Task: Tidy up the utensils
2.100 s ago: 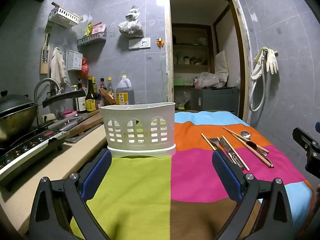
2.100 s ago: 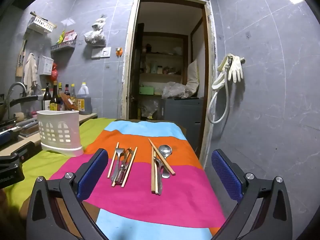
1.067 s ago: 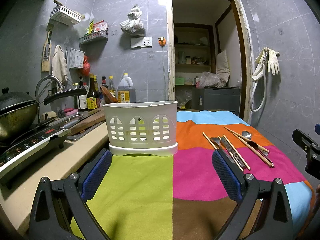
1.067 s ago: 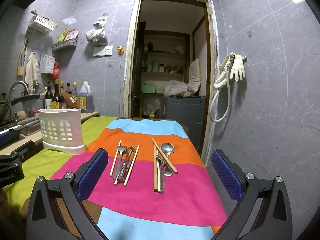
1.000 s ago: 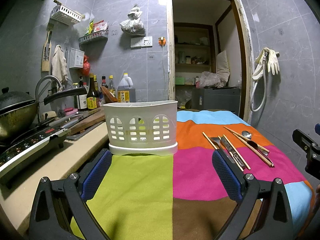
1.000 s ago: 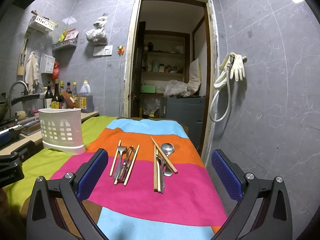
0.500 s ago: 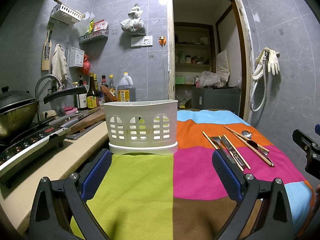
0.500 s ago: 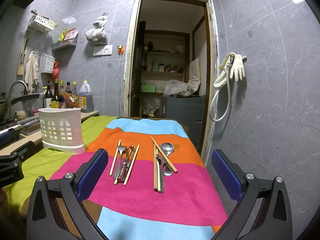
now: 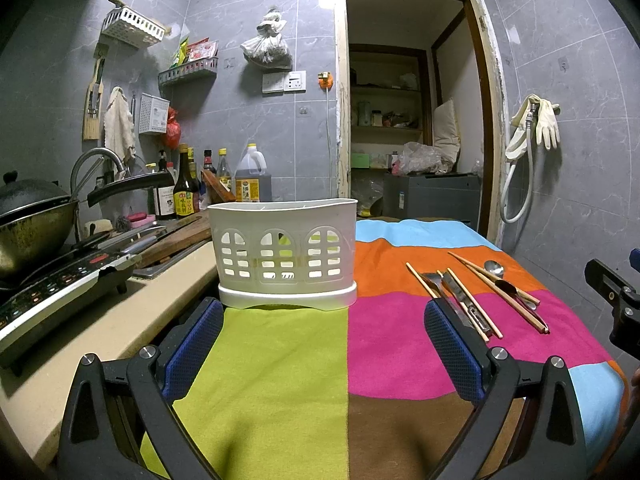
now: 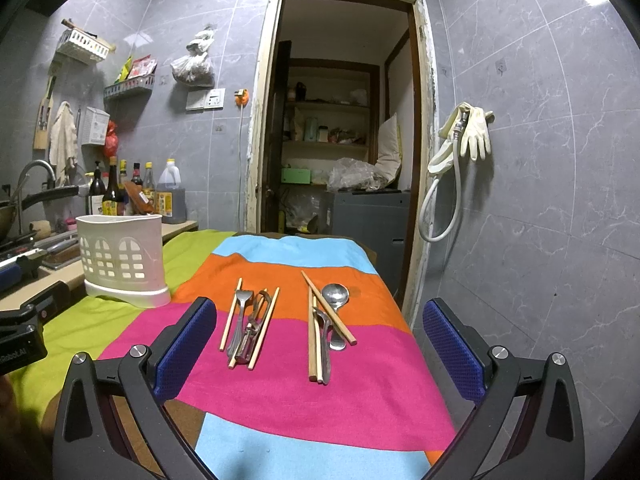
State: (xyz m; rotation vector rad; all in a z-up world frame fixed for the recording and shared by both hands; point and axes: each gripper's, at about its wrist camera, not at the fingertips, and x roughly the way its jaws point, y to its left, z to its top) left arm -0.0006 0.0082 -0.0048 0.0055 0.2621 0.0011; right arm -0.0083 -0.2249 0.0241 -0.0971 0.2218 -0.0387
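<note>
Utensils, wooden chopsticks with steel spoons and forks, lie in two loose bundles (image 10: 250,326) (image 10: 326,326) on the striped cloth-covered counter (image 10: 360,392) at twelve o'clock, the white slotted plastic caddy (image 10: 122,258) at ten, ready for sorting; both tools, left tool (image 9: 322,348) and right tool (image 10: 320,350), gape wide, empty.

Left gripper (image 9: 322,344), jaws spread wide and empty, above a striped cloth (image 9: 276,364). A white slotted caddy (image 9: 285,254) stands upright on the cloth's green stripe, straight ahead. To the right, chopsticks (image 9: 498,290), a spoon (image 9: 494,268) and other metal utensils (image 9: 460,298) lie in two loose groups on the orange and pink stripes. At left: counter (image 9: 92,328), cooktop (image 9: 60,284), wok (image 9: 28,224), bottles (image 9: 186,190). Part of the right gripper (image 9: 616,300) shows at the right edge.
</note>
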